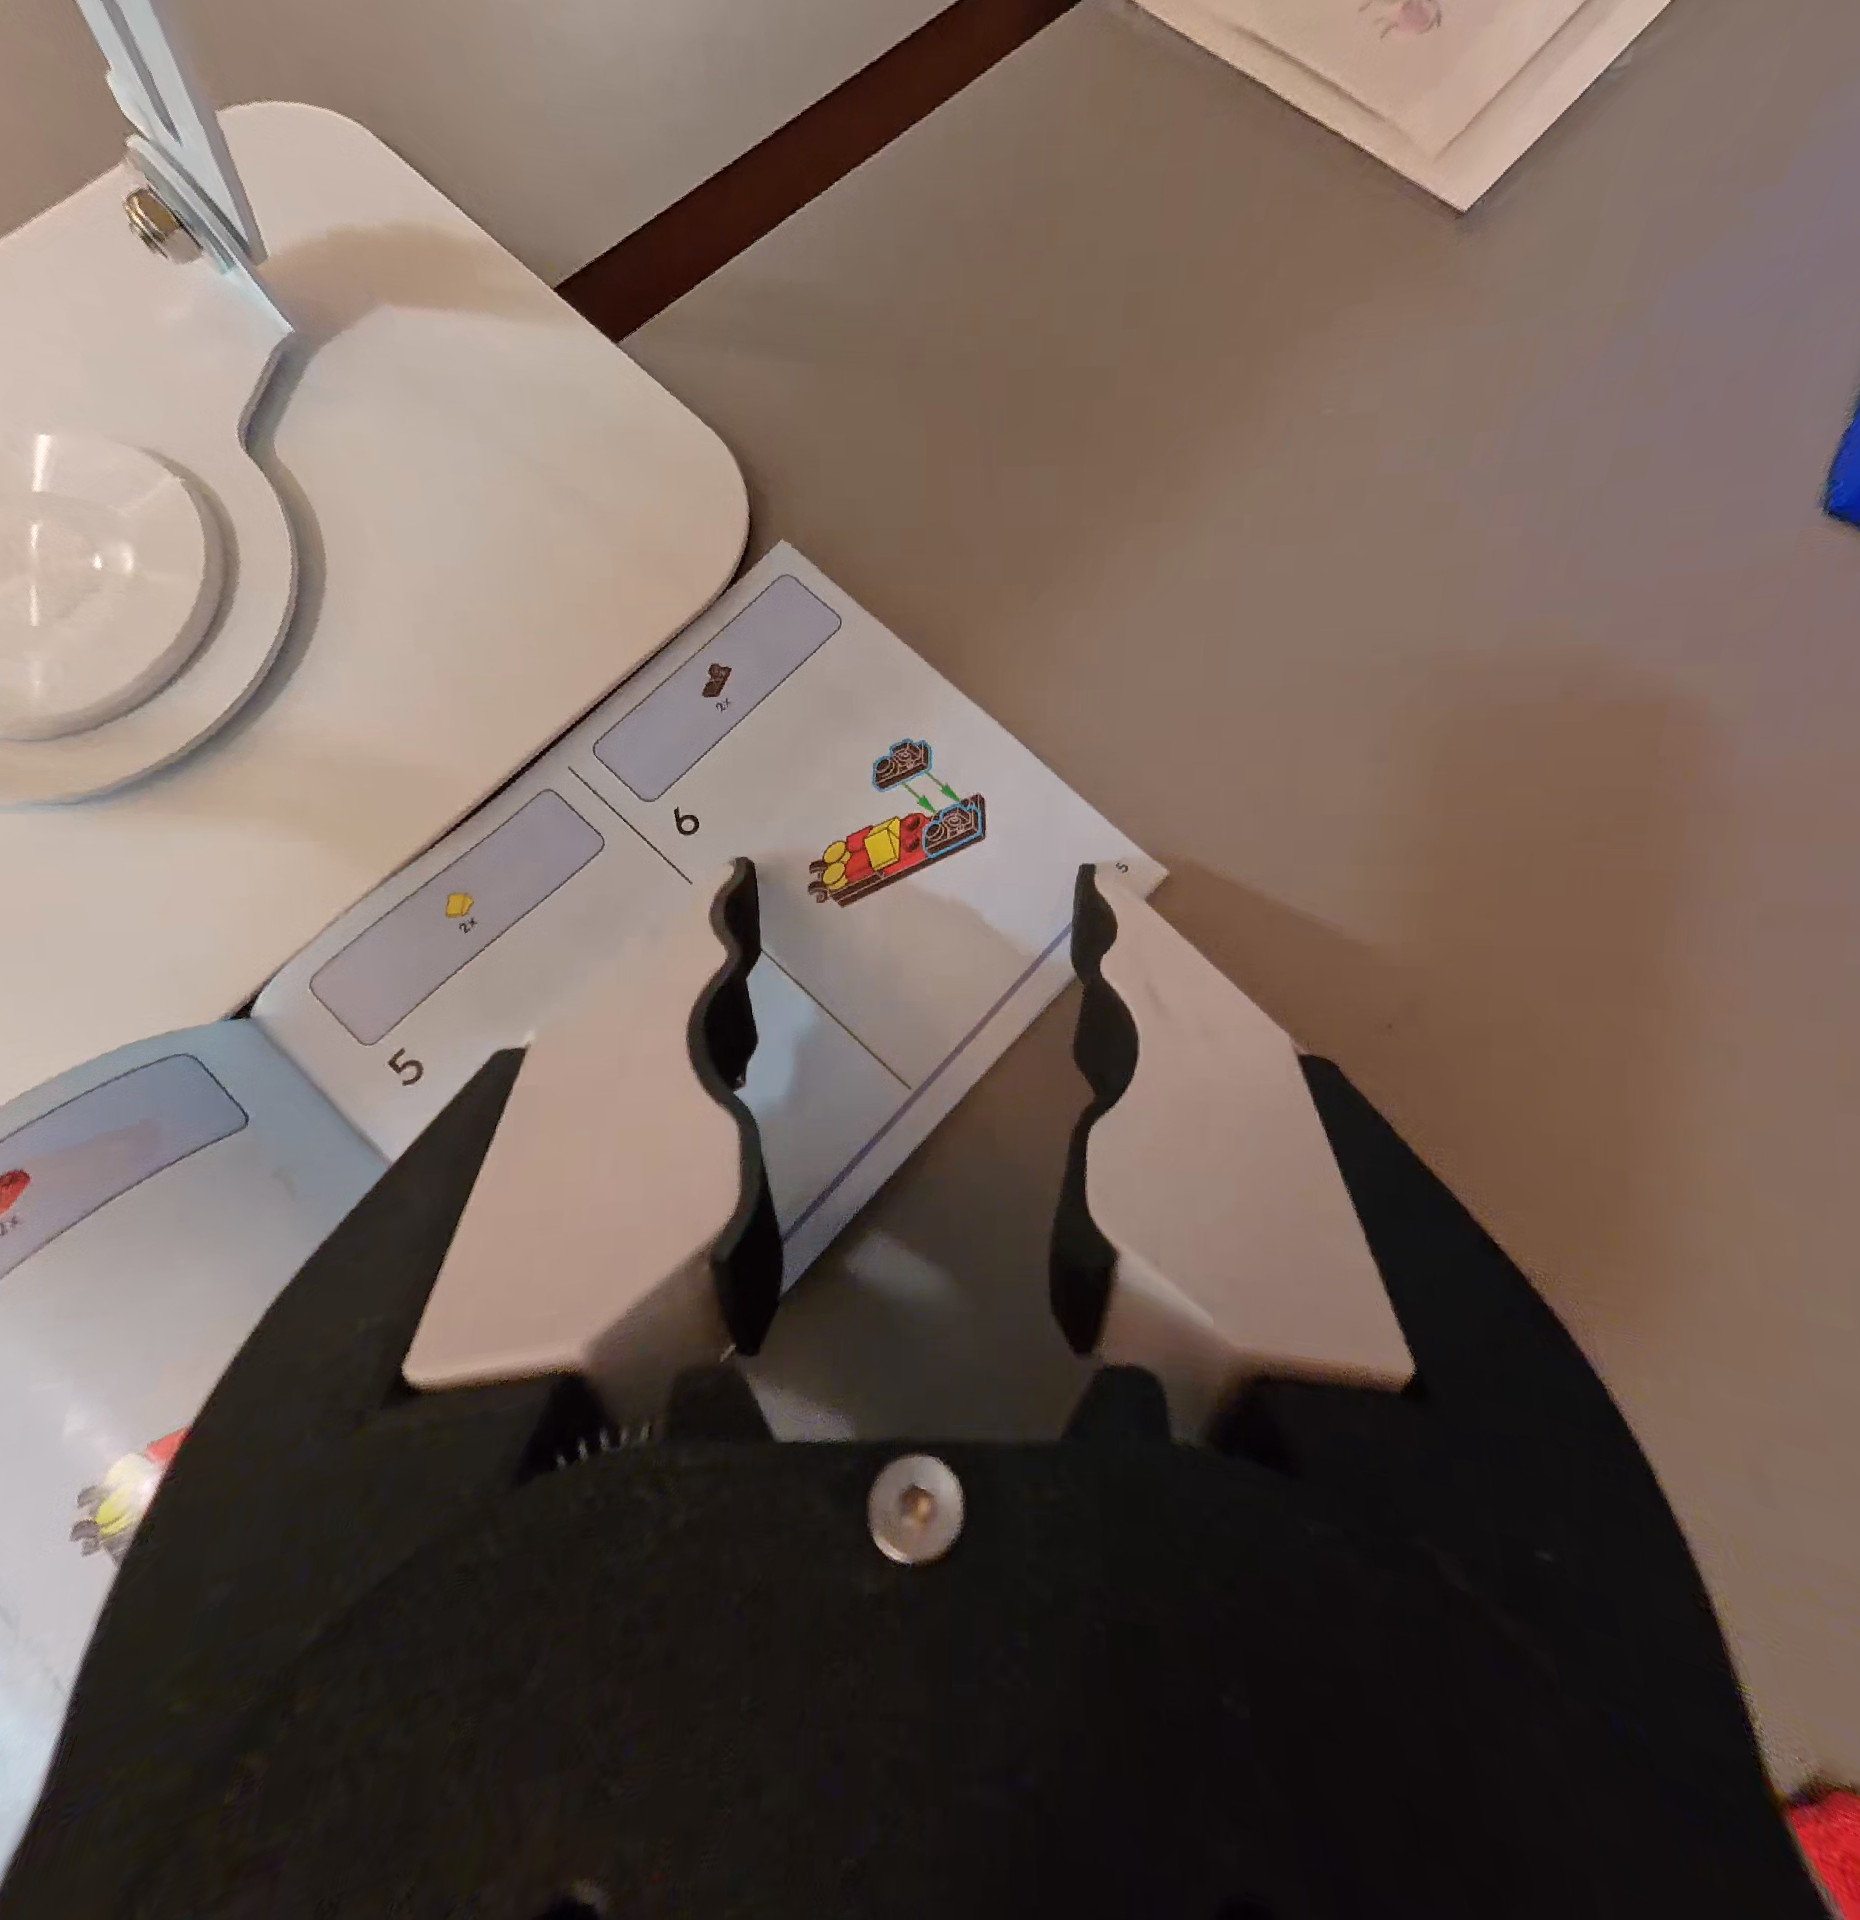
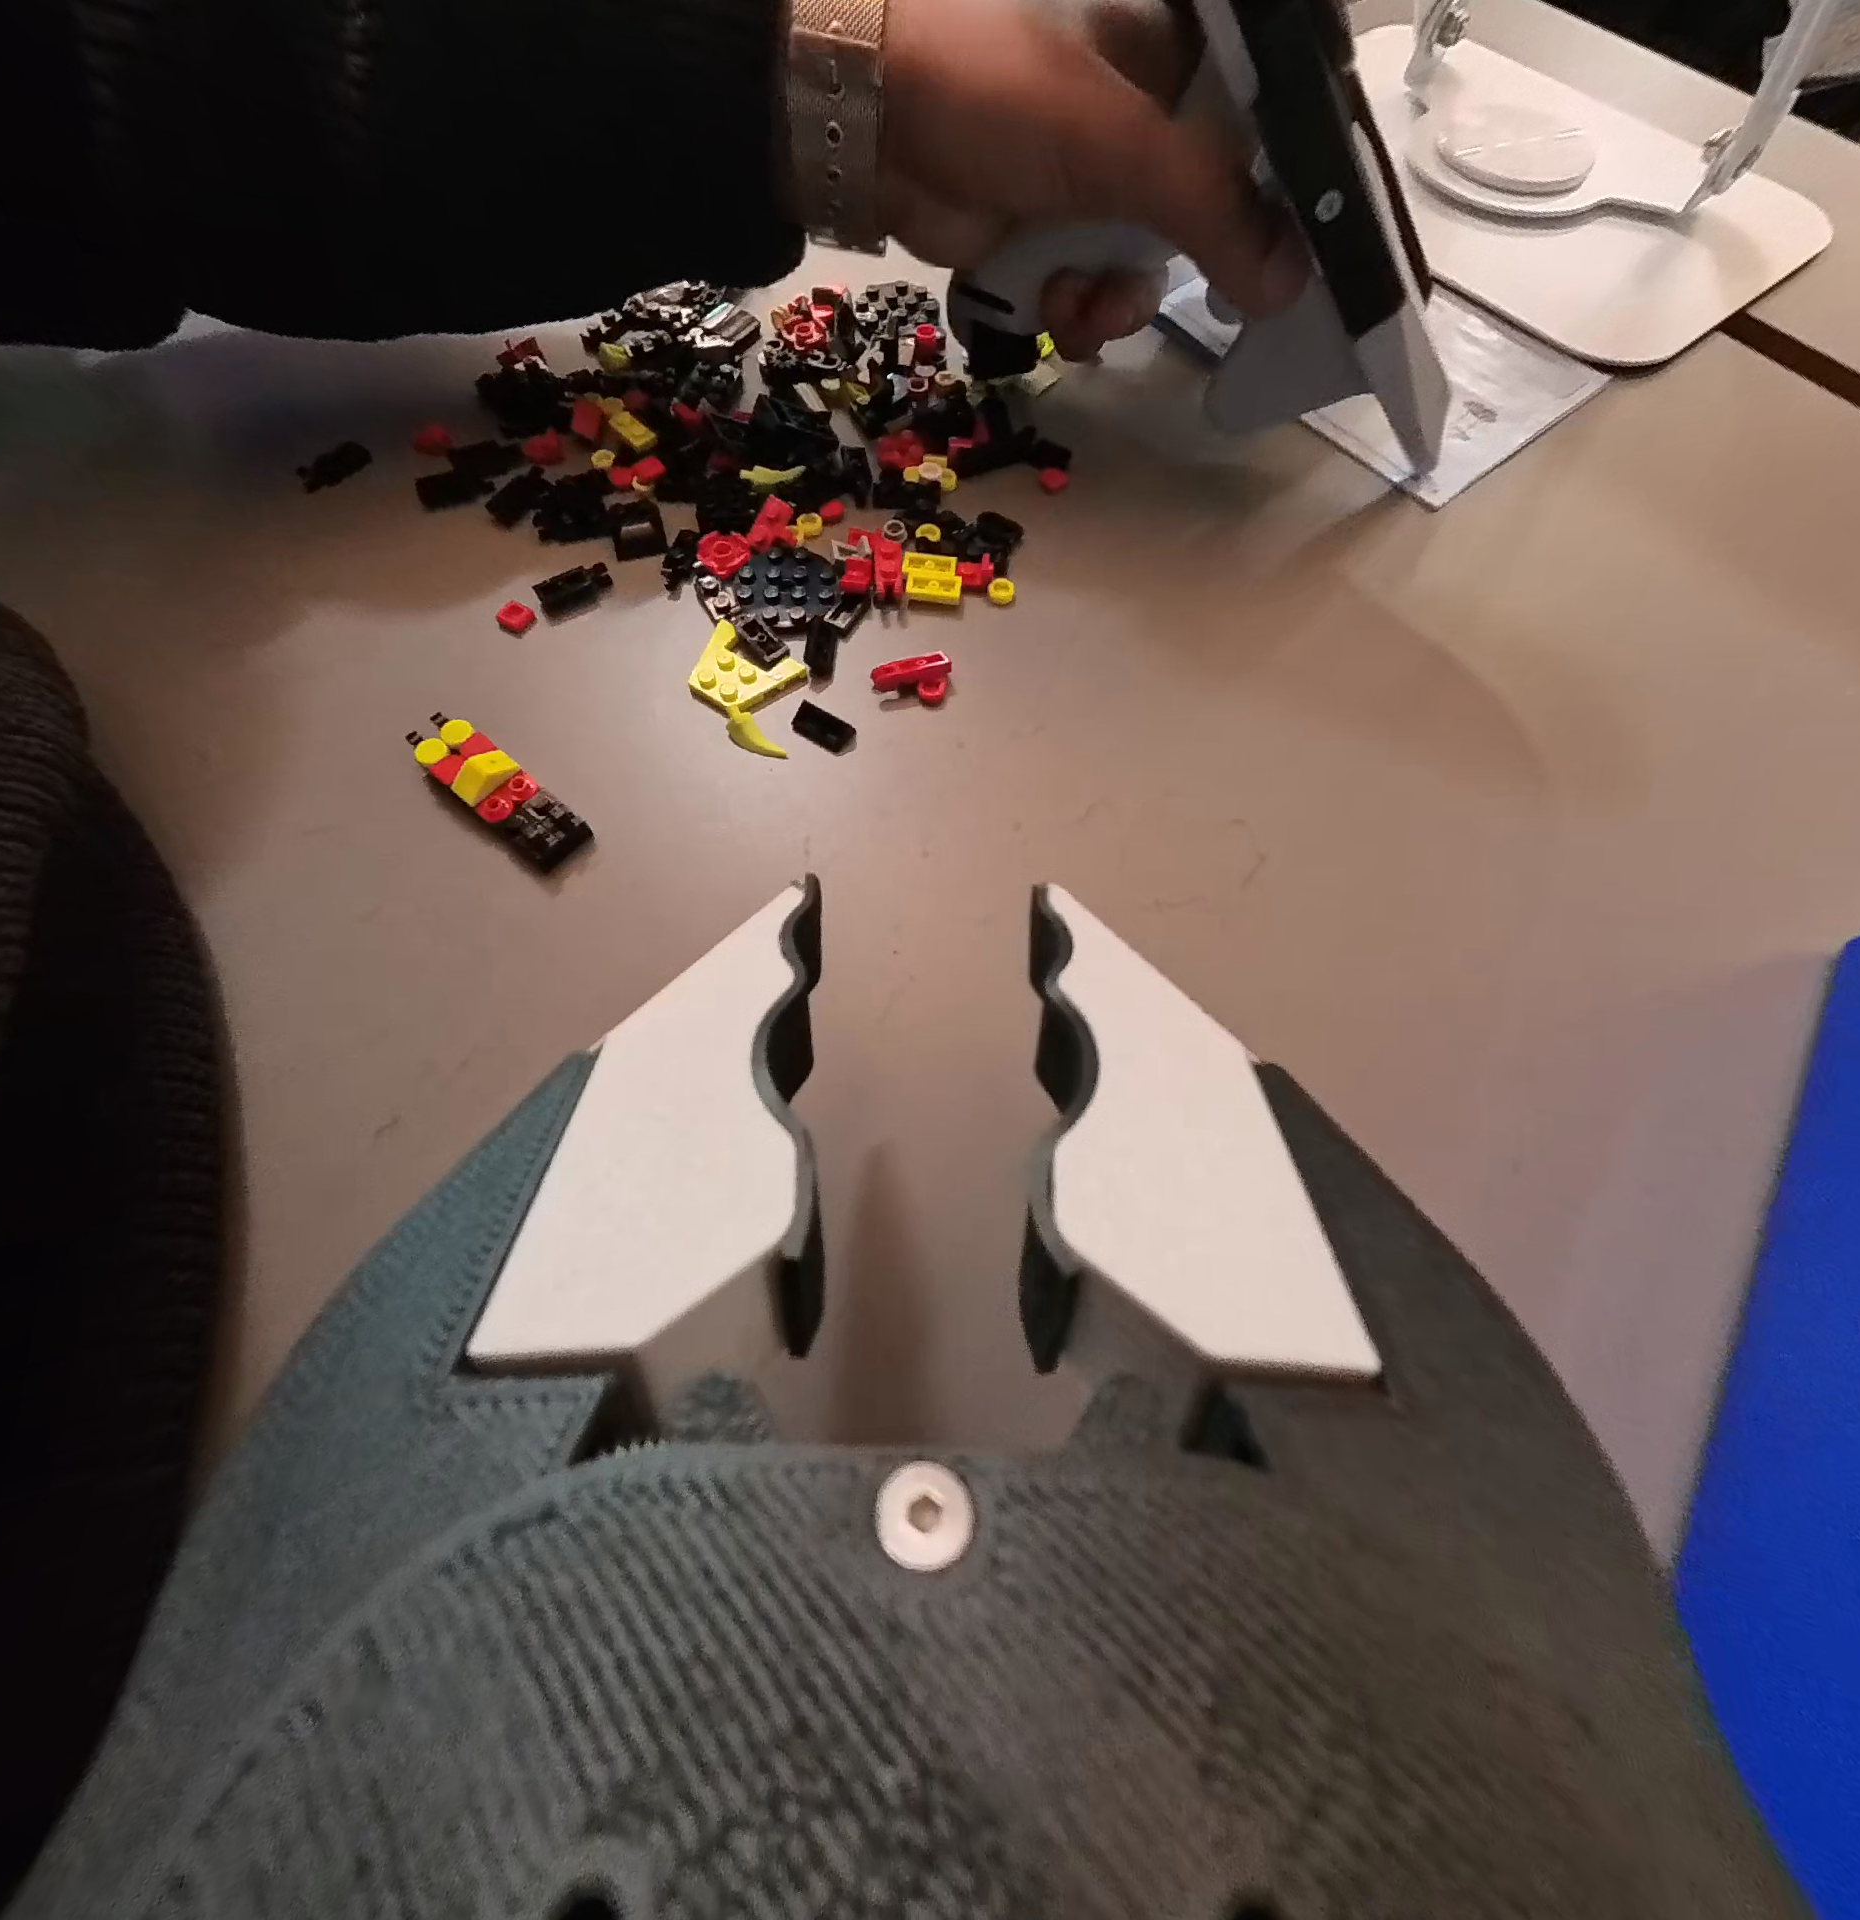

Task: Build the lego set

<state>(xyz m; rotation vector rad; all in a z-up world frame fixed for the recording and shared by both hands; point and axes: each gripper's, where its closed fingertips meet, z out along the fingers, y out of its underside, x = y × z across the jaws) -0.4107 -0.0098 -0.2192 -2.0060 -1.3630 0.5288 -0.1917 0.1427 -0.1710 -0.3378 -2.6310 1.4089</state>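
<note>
The grey-brown table (image 2: 1321, 727) carried a loose brick pile (image 2: 760, 457) and a small assembly (image 2: 500, 790). An instruction booklet (image 1: 801, 831), white stand base (image 1: 438, 468) and blue item (image 2: 1799, 1351) also lay there

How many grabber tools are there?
2. The right gripper hovers open over the bare table. The left gripper is open above the instruction booklet, held by a hand.
</note>
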